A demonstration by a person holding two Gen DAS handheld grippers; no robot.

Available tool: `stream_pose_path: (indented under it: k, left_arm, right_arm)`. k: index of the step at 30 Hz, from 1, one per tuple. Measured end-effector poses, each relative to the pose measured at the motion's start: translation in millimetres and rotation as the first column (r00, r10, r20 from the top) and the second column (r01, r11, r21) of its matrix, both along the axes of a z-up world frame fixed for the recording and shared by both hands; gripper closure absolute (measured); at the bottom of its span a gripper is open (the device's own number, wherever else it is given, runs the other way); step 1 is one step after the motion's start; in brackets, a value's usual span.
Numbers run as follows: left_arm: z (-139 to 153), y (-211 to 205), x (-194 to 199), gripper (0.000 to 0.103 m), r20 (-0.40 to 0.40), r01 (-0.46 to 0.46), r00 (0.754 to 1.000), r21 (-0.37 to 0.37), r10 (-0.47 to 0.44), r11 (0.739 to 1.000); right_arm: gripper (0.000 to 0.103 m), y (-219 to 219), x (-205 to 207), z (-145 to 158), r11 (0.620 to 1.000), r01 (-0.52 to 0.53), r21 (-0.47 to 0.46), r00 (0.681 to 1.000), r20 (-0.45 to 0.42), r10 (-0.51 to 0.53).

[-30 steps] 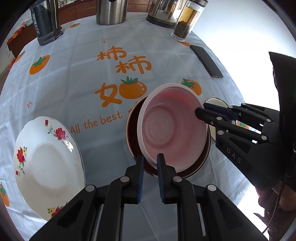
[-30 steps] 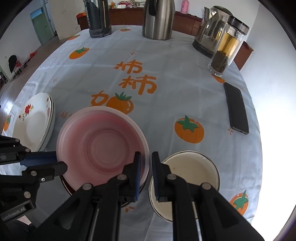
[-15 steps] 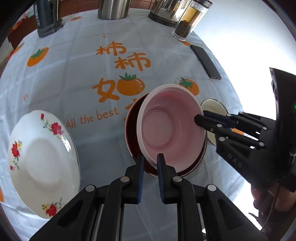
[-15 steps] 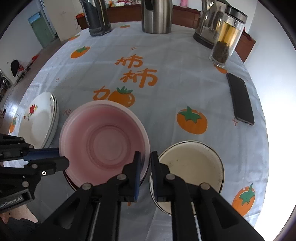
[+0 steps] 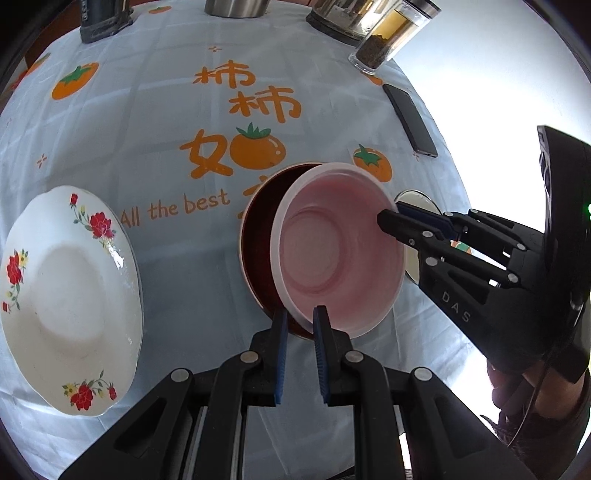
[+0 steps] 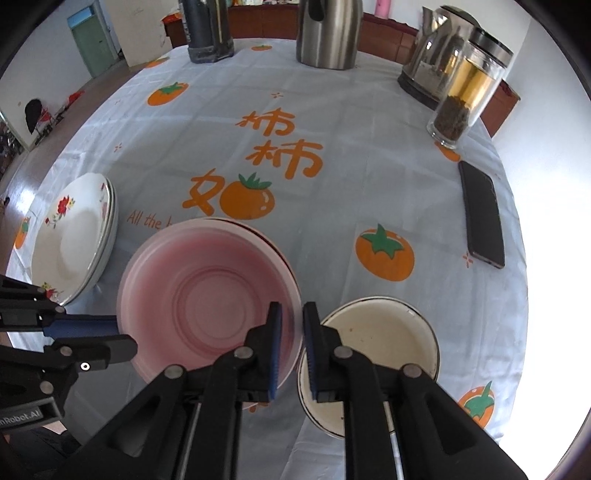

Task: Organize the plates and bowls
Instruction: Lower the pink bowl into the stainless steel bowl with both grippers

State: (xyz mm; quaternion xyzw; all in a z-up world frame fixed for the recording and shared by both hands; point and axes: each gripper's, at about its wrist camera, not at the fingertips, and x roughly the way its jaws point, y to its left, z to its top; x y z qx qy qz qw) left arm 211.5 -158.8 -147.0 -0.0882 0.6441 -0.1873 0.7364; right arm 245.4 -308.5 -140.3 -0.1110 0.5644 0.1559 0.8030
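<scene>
I hold a pink bowl (image 5: 340,251) by both grippers, tilted above a dark red bowl (image 5: 258,236) on the tablecloth. My left gripper (image 5: 300,314) is shut on the pink bowl's near rim. My right gripper (image 6: 291,314) pinches the opposite rim of the pink bowl (image 6: 210,302); its jaws are opening slightly with the rim still between the pads. The left wrist view shows the right gripper (image 5: 391,218) reaching in from the right. A stack of white flowered plates (image 5: 66,295) lies at the left. A cream enamel bowl (image 6: 376,343) sits right of the pink bowl.
A black phone (image 6: 482,214) lies near the table's right edge. A glass tea jar (image 6: 465,92), a kettle (image 6: 424,70), a steel jug (image 6: 327,33) and a dark flask (image 6: 208,29) stand along the far side. The printed tablecloth (image 6: 332,110) covers a round table.
The left wrist view has rolled a little, so the flowered plates sit more upright at the left. Both grippers stay on the pink bowl's rim over the dark red bowl.
</scene>
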Motion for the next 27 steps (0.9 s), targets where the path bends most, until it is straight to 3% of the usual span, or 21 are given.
stream_pose_path:
  k: [8, 17, 25, 27]
  left_arm:
    - [0, 7, -2, 0.087, -0.057, -0.056, 0.997, -0.052, 0.053, 0.997]
    - [-1, 2, 3, 0.088, -0.016, -0.027, 1.000, -0.010, 0.027, 1.000]
    - [8, -5, -7, 0.086, 0.084, 0.011, 0.996, 0.107, -0.020, 0.994]
    - [7, -5, -7, 0.083, 0.078, 0.019, 0.997, 0.111, -0.027, 0.994]
  right_arm:
    - [0.090, -4, 2, 6, 1.000, 0.015, 0.013, 1.000, 0.020, -0.015]
    - [0.092, -1, 1, 0, 1.000, 0.008, 0.005, 1.000, 0.016, -0.008]
    - [0.092, 3, 0, -1, 1.000, -0.008, -0.015, 1.000, 0.025, 0.008]
    - [0.092, 3, 0, -1, 1.000, -0.011, -0.020, 1.000, 0.027, 0.011]
